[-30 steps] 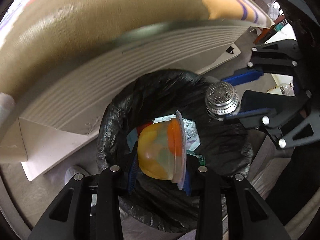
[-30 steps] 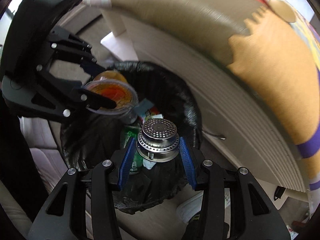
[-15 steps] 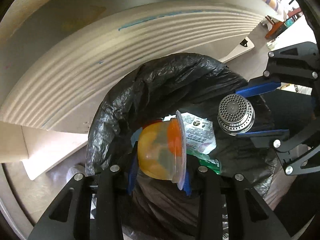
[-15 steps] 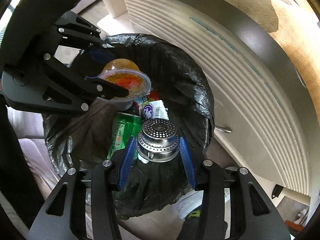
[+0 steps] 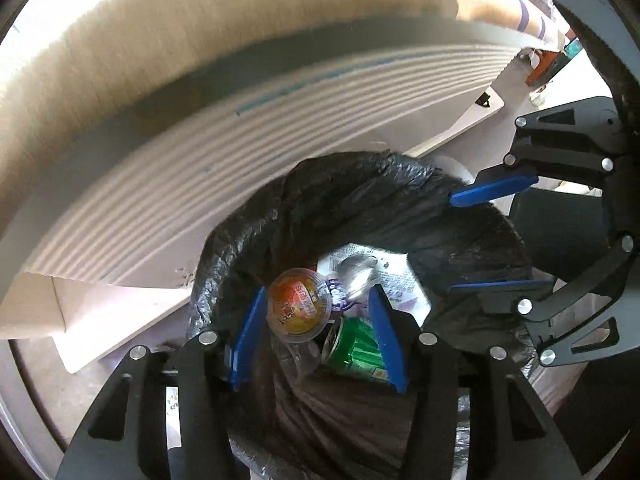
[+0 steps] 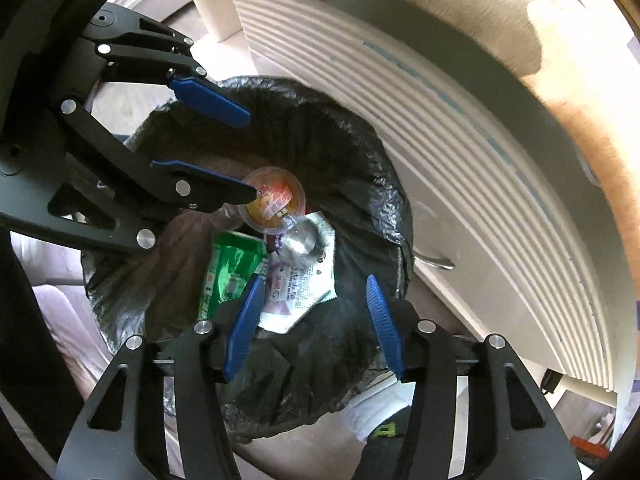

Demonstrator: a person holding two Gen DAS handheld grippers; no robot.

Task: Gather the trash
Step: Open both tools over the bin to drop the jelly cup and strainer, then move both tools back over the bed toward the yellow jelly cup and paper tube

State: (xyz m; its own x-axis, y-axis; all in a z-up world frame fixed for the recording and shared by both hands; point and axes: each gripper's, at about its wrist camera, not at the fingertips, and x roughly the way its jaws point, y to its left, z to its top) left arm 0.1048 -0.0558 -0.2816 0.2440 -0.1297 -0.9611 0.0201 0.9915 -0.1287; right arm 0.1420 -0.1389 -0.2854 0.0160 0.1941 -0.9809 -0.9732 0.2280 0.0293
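Observation:
A bin lined with a black bag (image 5: 360,184) (image 6: 360,140) lies right under both grippers. My left gripper (image 5: 316,320) (image 6: 248,154) is opening, and its pads press on nothing. The orange jelly cup (image 5: 298,306) (image 6: 274,200) lies free below it, lid up, inside the bag. My right gripper (image 6: 314,292) (image 5: 454,244) is opening too and holds nothing. The round metal strainer piece (image 6: 300,240) (image 5: 356,278), blurred, is down in the bag beside the cup. A green can (image 6: 232,268) (image 5: 356,350) and a white printed wrapper (image 6: 296,288) lie under them.
A white ribbed furniture edge (image 5: 280,132) (image 6: 460,160) with a beige top curves close past the bin. A white panel (image 5: 100,320) stands to the left of the bin. A shoe (image 6: 380,432) shows on the floor by the bin's near side.
Both grippers have opened. The jelly cup has left the left pads and the metal strainer the right pads; both now sit lower, inside the bag. The left gripper has moved further over the bin.

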